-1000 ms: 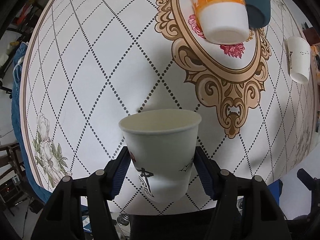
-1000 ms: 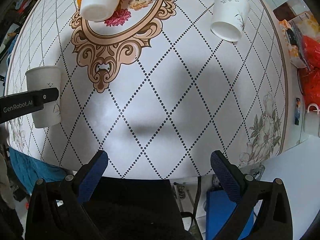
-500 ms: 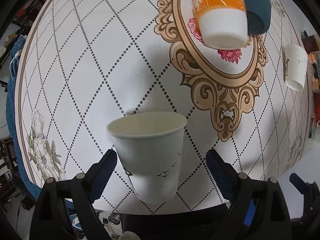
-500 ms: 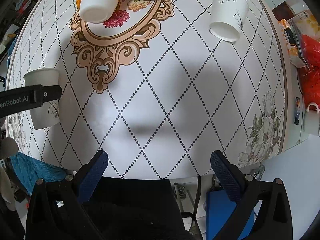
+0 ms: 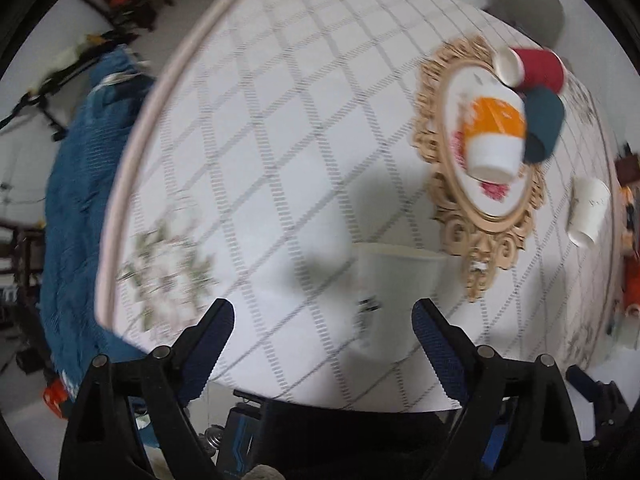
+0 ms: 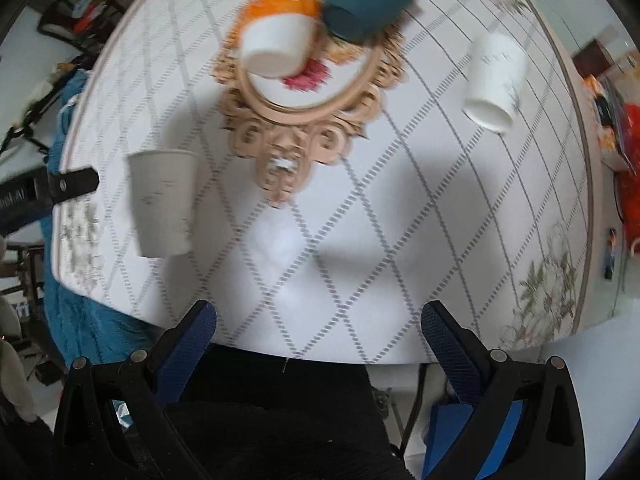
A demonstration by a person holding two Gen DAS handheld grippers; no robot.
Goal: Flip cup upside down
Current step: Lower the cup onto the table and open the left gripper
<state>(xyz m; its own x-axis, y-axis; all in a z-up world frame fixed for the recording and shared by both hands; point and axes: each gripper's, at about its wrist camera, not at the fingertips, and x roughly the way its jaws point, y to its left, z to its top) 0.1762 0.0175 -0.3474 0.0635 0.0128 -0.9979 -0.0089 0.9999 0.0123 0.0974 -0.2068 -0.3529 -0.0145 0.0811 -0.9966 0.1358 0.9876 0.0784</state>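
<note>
A white paper cup [image 5: 394, 300] stands upright, mouth up, near the table's front edge; it also shows at the left in the right wrist view [image 6: 164, 204]. My left gripper [image 5: 322, 320] is open and empty, pulled back, with the cup near its right finger, not touching. Its finger shows in the right wrist view [image 6: 68, 184] just left of the cup. My right gripper [image 6: 318, 324] is open and empty above the front edge. A second white paper cup [image 6: 494, 82] stands upside down at the right; it also shows in the left wrist view [image 5: 588, 210].
An orange-and-white cup [image 5: 494, 140], a teal cup [image 5: 544, 120] and a red cup [image 5: 534, 68] stand together on the gold oval pattern; the first two show in the right wrist view [image 6: 280, 36] [image 6: 368, 0]. A blue cloth [image 5: 80, 200] hangs at the table's left. Both views are blurred.
My left gripper opened and let go of the white cup, then drew back and swung left. The cup stays upright on the table. The right gripper lifted and tilted its view.
</note>
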